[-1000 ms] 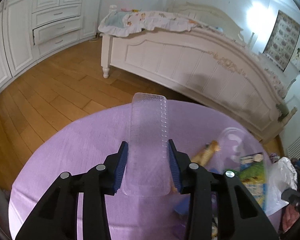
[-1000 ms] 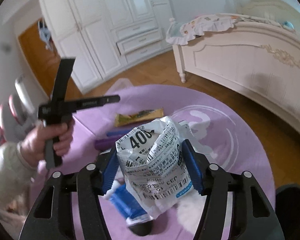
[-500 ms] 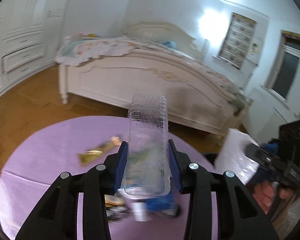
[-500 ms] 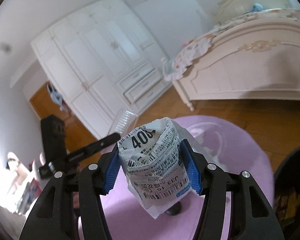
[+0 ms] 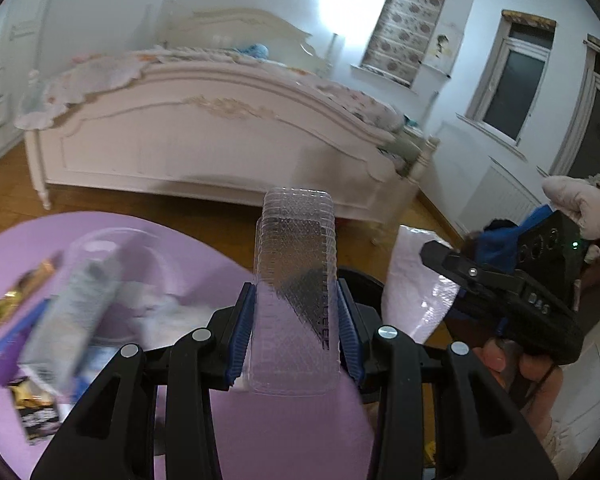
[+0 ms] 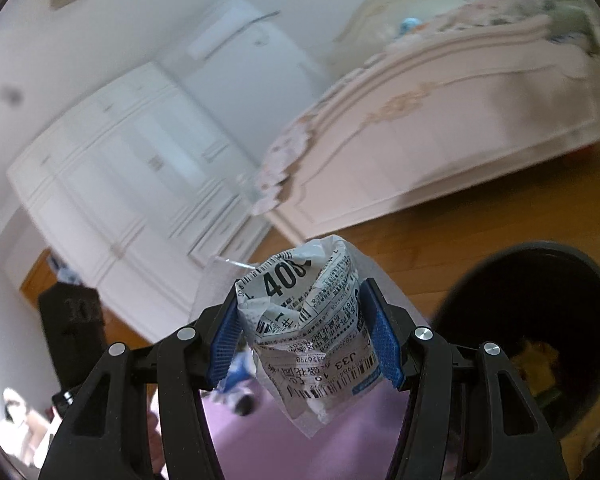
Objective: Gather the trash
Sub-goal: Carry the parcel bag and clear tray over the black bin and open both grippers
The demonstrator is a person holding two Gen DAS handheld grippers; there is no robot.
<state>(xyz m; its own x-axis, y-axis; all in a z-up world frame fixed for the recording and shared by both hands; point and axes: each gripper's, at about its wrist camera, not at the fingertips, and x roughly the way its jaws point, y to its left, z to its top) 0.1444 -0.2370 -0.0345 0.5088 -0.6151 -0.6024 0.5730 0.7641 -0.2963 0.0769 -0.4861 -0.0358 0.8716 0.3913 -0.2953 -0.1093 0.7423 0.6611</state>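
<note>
The left tool point(image 5: 296, 336) pinches a clear plastic tray point(image 5: 296, 292) across its narrow width, both blue pads pressed flat on its side walls. That grip suits a light, springy shell: held low on its body, it cannot flex out. Its long axis runs straight forward along the fingers, the free end pointing away from the camera and slightly up toward the bed point(image 5: 220, 136). It hangs in the air above the near edge of the purple round rug point(image 5: 292, 432).

The right tool point(image 6: 306, 340) is pressed in on a crumpled printed bag point(image 6: 308, 320), squeezing the wad at its middle so the loose film stays bunched. The wad stands roughly upright between the pads, its open mouth up and a limp tail drooping below. It hangs left of the black trash bin point(image 6: 540, 312), whose open mouth faces up to receive both pieces, I judge.

Other wrappers point(image 5: 24, 292) lie blurred at the rug's left edge.
</note>
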